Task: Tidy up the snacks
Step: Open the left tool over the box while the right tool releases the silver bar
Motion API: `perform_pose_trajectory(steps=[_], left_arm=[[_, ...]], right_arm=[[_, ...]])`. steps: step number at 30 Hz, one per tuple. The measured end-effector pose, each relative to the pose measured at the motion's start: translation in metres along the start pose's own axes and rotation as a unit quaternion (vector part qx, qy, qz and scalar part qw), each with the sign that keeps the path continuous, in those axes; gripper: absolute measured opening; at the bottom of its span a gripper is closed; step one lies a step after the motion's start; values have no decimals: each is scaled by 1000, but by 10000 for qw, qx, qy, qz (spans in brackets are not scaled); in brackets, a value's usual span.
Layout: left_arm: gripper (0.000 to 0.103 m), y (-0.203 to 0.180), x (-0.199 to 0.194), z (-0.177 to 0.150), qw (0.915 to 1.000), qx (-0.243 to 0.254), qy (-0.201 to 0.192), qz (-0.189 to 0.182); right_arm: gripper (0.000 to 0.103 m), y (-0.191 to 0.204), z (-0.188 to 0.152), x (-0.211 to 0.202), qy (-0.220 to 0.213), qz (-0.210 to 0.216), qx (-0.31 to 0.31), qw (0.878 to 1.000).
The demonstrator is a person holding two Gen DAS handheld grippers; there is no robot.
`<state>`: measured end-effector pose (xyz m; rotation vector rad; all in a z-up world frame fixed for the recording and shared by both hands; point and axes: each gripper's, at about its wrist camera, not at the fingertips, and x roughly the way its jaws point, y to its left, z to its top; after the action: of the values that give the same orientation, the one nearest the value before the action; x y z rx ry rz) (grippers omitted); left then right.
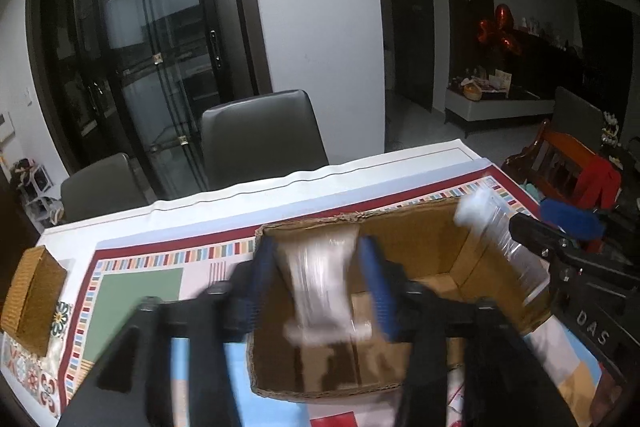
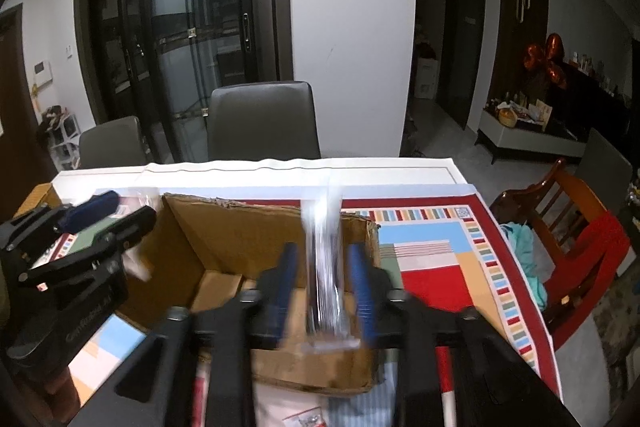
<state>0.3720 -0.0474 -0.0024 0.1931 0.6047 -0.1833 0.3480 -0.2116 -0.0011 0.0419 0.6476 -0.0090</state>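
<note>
An open cardboard box (image 1: pixel 420 231) (image 2: pixel 224 227) stands on the patterned tablecloth. Above its left part my left gripper (image 1: pixel 316 247) is open, and a blurred clear plastic snack packet (image 1: pixel 320 291) hangs tilted between its blue fingers. My right gripper (image 2: pixel 323 251) is open over the right part of the box. A second clear packet (image 2: pixel 326 299) stands upright in its gap, with space showing on both sides. Each gripper also shows at the edge of the other's view: the right gripper (image 1: pixel 520 223) and the left gripper (image 2: pixel 120 211).
A wicker basket (image 1: pixel 32 295) sits at the table's left edge. Two grey chairs (image 2: pixel 264 123) stand behind the table. A wooden chair with red cloth (image 2: pixel 580 227) is off the right side. Small packets (image 2: pixel 304 419) lie on the cloth near the front edge.
</note>
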Motion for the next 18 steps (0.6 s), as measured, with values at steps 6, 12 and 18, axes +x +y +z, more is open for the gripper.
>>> perform_pose_trajectory(steps=[6, 12, 18], left_arm=[[76, 3, -12, -1, 9999, -84, -50, 103], [81, 1, -33, -7, 9997, -82, -65, 204], [81, -3, -57, -16, 9996, -43, -42, 273]], right_arm=[[63, -3, 2, -11, -123, -146, 37, 9998], [64, -8, -1, -28, -167, -242, 73, 9995], [64, -10, -8, -49, -221, -236, 99, 9994]])
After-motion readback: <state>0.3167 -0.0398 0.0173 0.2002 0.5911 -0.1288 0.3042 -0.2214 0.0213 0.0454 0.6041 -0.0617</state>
